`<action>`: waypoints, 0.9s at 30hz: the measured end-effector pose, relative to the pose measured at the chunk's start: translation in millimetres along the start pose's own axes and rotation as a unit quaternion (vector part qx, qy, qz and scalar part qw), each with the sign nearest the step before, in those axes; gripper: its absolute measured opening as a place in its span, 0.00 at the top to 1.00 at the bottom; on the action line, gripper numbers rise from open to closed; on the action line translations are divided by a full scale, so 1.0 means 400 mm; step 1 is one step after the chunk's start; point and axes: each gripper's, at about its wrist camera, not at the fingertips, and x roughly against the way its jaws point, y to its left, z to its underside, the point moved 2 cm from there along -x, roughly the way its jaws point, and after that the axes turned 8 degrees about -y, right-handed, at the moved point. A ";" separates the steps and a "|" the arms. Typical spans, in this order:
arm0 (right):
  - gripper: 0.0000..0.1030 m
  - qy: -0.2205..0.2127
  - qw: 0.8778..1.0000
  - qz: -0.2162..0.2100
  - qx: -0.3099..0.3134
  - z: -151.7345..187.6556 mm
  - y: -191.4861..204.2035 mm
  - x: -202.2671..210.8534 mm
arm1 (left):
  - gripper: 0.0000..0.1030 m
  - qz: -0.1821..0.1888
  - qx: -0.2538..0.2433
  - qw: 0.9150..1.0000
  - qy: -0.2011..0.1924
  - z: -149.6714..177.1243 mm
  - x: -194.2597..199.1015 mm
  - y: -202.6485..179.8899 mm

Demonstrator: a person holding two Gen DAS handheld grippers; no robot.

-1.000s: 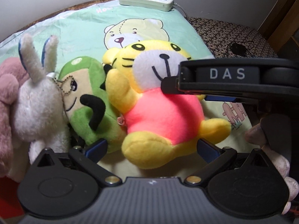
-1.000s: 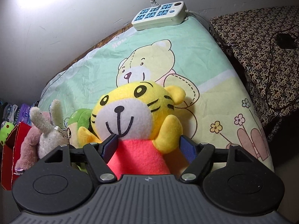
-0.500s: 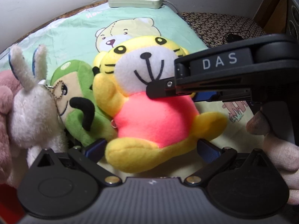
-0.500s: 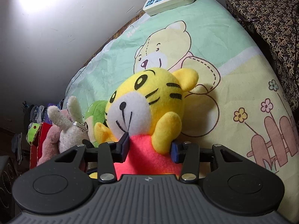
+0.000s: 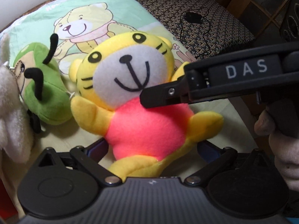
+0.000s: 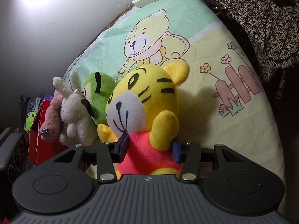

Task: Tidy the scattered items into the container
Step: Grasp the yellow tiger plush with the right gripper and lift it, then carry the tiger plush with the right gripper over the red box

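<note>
While the right gripper [image 6: 149, 147] has just been opening its jaws from the tighter squeeze of half a second ago, the tiger plush [image 6: 145, 97] is still between them: pads sit against the red torso on both sides, so I read it as a looser grip, not a release

Tiger now leans clear of the green plush [image 5: 46, 97] it was pressed against, head up off the bed [image 6: 214, 115]

Left gripper [image 5: 151, 147]: jaws wide apart, tiger's legs in the gap, pads not pressing

White rabbit plush [image 6: 74, 112] and the green one not yet picked up

Red container [image 6: 37, 136] is off to the left past the rabbit, well away from the tiger, which needs a firmer hold before the carry or it may slip
</note>
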 end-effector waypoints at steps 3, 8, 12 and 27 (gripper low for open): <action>0.40 -0.006 1.000 -0.001 -0.004 0.005 -0.003 -0.016 | 0.04 0.008 0.013 1.000 0.002 0.006 -0.011 0.015; 0.44 -0.010 1.000 -0.001 0.002 0.013 0.006 -0.043 | 0.04 0.012 0.028 1.000 -0.005 0.009 -0.023 0.035; 0.56 -0.010 1.000 -0.006 0.010 0.028 0.029 -0.025 | 0.10 0.012 0.010 1.000 -0.017 0.017 0.002 0.018; 0.60 -0.086 0.995 -0.004 0.046 0.060 0.182 0.178 | 0.16 0.048 -0.046 0.991 -0.117 0.057 0.248 -0.037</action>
